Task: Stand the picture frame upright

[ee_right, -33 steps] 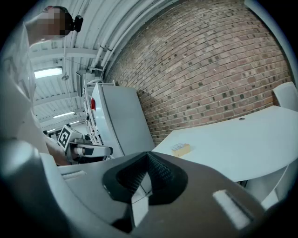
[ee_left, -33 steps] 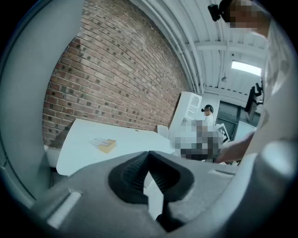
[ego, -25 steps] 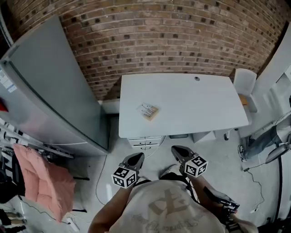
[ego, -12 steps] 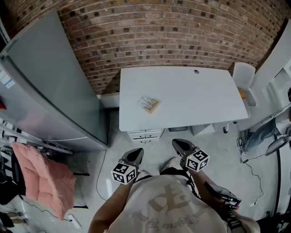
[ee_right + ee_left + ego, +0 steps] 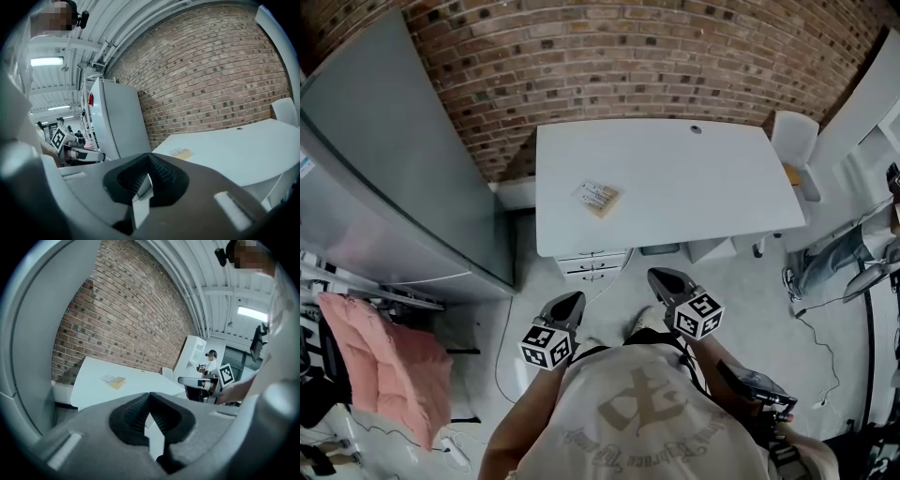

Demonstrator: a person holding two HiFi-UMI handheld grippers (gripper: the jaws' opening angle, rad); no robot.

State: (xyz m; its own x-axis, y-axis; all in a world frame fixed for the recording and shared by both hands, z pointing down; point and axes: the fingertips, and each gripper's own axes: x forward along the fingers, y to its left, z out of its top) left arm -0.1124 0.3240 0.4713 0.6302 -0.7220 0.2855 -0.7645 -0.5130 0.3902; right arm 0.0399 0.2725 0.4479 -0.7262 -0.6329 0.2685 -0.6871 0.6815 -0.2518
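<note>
A small wooden picture frame [image 5: 596, 198] lies flat on the left part of a white table [image 5: 703, 197]; it shows too in the left gripper view [image 5: 115, 381] and in the right gripper view [image 5: 181, 153]. My left gripper [image 5: 573, 301] is shut and empty, held near my body well short of the table's front edge. Beside it my right gripper [image 5: 656, 278] is shut and empty as well. In each gripper view the jaws meet at their tips [image 5: 150, 394] [image 5: 149, 157] with nothing between them.
A tall grey cabinet [image 5: 389, 178] stands left of the table against a brick wall [image 5: 609, 66]. A white drawer unit [image 5: 592, 265] sits under the table's front. A white chair [image 5: 795, 141] is at the far right. A pink cloth [image 5: 380, 366] hangs at lower left; cables cross the floor.
The table and frame have slid a little up and left in the head view as the camera shifted. Both grippers stay shut near my body.
</note>
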